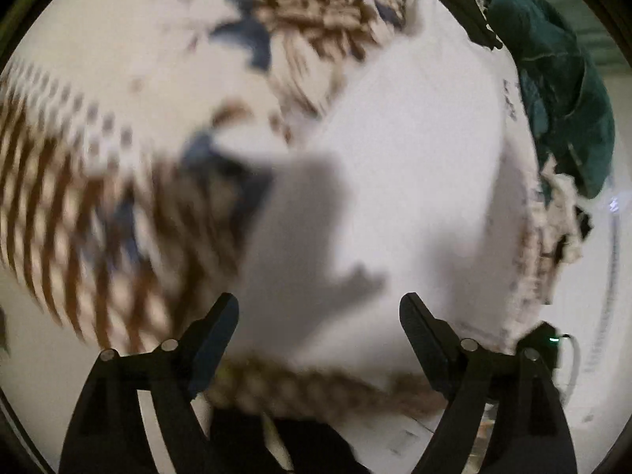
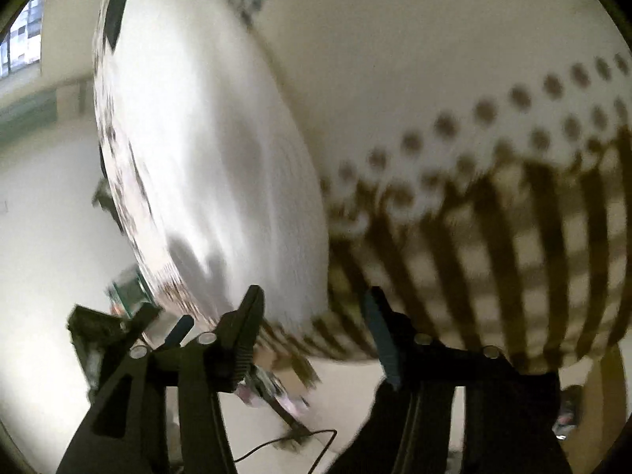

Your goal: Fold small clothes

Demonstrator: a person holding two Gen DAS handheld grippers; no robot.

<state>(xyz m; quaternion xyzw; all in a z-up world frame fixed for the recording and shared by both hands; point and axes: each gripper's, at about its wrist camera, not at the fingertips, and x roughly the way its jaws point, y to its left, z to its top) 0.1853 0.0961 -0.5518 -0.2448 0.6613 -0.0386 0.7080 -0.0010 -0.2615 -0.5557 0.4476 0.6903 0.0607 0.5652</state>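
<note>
I am seeing both the left gripper (image 1: 319,326) and right gripper (image 2: 312,318) standing wide apart and empty above the white garment (image 1: 414,150), apparently folded on the patterned cloth (image 1: 79,205), with the green garment (image 1: 561,91) seemingly waiting.

Both wrist views come through heavily smeared for me: the patterned cloth (image 1: 118,205) streaks with motion blur, its brown stripes doubled. The white garment (image 1: 414,150) is bright, nearly blown out, under what seems to be overhead light. A soft grey shadow (image 1: 316,213) falls across it. Fisheye bending curves everything near the rims, and the corners go black. In the right view a window (image 2: 23,35) glares.
</note>
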